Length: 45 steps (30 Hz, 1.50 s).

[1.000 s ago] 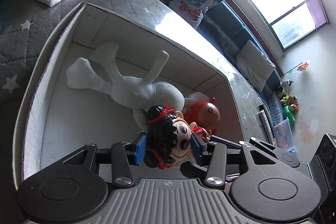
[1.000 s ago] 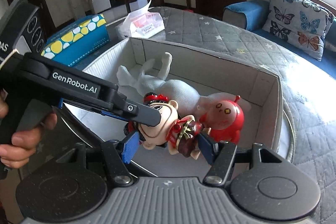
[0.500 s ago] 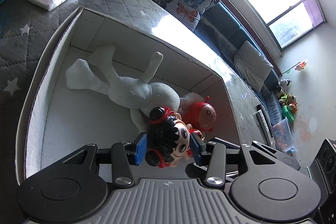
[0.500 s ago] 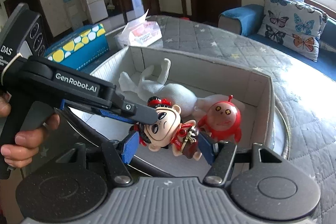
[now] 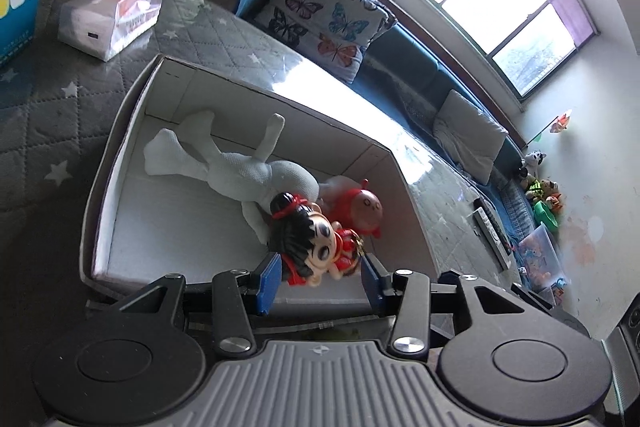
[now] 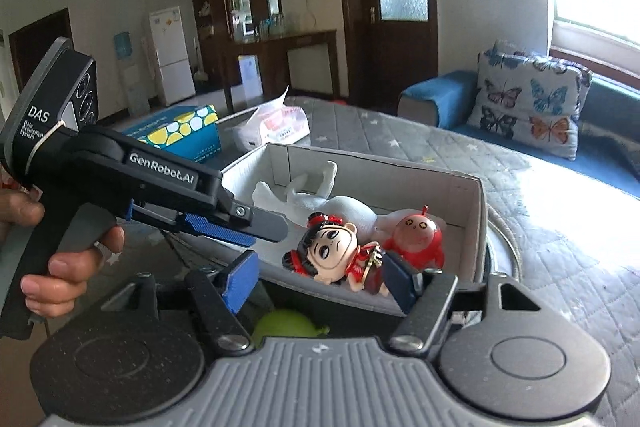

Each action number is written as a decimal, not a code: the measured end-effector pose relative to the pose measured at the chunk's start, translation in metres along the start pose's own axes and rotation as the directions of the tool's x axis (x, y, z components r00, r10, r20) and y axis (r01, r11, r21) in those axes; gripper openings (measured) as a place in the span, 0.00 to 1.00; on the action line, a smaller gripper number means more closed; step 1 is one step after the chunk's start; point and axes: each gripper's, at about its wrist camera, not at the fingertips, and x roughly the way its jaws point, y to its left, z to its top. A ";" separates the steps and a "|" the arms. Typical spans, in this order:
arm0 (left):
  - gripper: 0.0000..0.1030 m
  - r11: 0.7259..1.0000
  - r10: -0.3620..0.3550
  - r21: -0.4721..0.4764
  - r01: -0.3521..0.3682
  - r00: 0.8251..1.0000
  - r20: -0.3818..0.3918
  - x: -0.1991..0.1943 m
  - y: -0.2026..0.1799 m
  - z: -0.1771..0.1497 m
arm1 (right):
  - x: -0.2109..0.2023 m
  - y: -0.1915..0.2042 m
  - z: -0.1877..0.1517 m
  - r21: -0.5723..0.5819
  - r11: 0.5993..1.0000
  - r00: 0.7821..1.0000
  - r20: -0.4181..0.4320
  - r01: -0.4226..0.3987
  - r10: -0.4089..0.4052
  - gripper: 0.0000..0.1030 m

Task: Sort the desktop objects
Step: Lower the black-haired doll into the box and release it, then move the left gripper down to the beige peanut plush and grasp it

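**Red-dressed doll down in the cardboard box, both tools spread around it**

Red dress, black hair, big painted eyes: doll (image 5: 316, 243) lying on its side on the floor of the cardboard box (image 5: 132, 131), at the box's near edge, head tipped toward the white plush toy (image 5: 240, 171) stretched along the box's middle. Just beyond the doll, against the box's far corner, a round red figure (image 5: 366, 207). All three toys together in one container, which reads as the sorting rule.

Left tool (image 5: 320, 279) spread wide over the box's near wall, blue pads on either side of the doll; left pad close to the hair, contact too fine to call, right pad clearly apart. No pinch, so the doll resting on the box floor by its own weight. Seen from the right wrist, held from the box's left side by the left hand (image 6: 60, 267).

Right tool (image 6: 320, 283) likewise spread at the box's near wall, straddling the doll without squeezing; probably there as a steadying guard.

Outside the box: tissue pack (image 5: 108, 23) and blue spotted carton (image 6: 180, 139) behind it on the quilted grey cover (image 5: 48, 115); something green (image 6: 284, 323) in front of it, below the right tool, possibly next to sort.
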 end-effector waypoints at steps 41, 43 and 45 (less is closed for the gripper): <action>0.45 0.998 -0.014 -0.065 0.010 0.998 -0.055 -0.038 0.032 -0.099 | 0.011 0.066 -0.083 0.028 0.998 0.989 -0.132 -0.065 0.068 0.74; 0.45 0.997 -0.018 -0.069 0.014 0.998 -0.058 -0.037 0.033 -0.099 | 0.011 0.068 -0.084 0.019 0.998 0.989 -0.135 -0.056 0.058 0.72; 0.45 0.997 -0.019 -0.073 0.014 0.998 -0.061 -0.037 0.034 -0.100 | 0.012 0.068 -0.084 0.016 0.999 0.989 -0.137 -0.052 0.054 0.69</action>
